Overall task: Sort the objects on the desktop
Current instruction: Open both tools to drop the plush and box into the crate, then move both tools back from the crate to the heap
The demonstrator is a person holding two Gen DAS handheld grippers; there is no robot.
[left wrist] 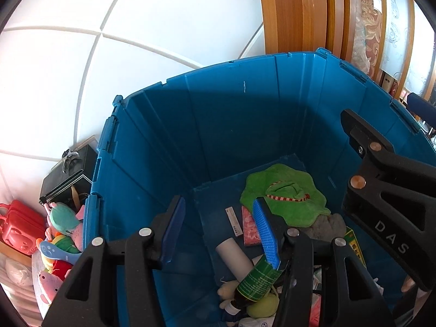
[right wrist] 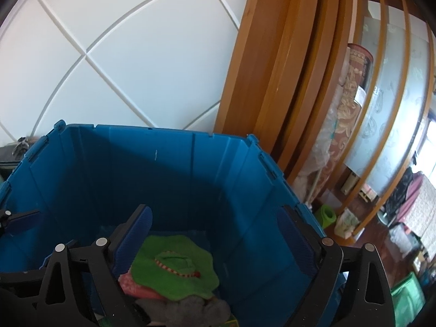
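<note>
Two grippers hang over the blue bin [left wrist: 245,114], both with their jaws apart and nothing pressed between the pads. Nearest, the left gripper [left wrist: 220,234] tilts steeply down into the bin with a half-wide gap, and just under its right-hand pad lies a dark bottle with a green label [left wrist: 257,280], long axis slanting from lower left up toward that pad, so close I cannot tell whether the two touch. Beside the bottle a white tube [left wrist: 234,256] lies at a crossing slant, with a yellow-green soft toy [left wrist: 263,305] below them. The right gripper [right wrist: 215,245] stands much wider and points more shallowly toward the far wall. A little farther along the floor sit a pink patterned pack [left wrist: 249,227] and a narrow white box [left wrist: 233,221], side by side and both running lengthwise away from the grippers. Beyond them, a green cloth [right wrist: 174,264] is spread flat over a grey one [right wrist: 185,310], directly under the right gripper's open jaws, which makes that gripper the nearer for the cloth and the left for the bottle
</note>
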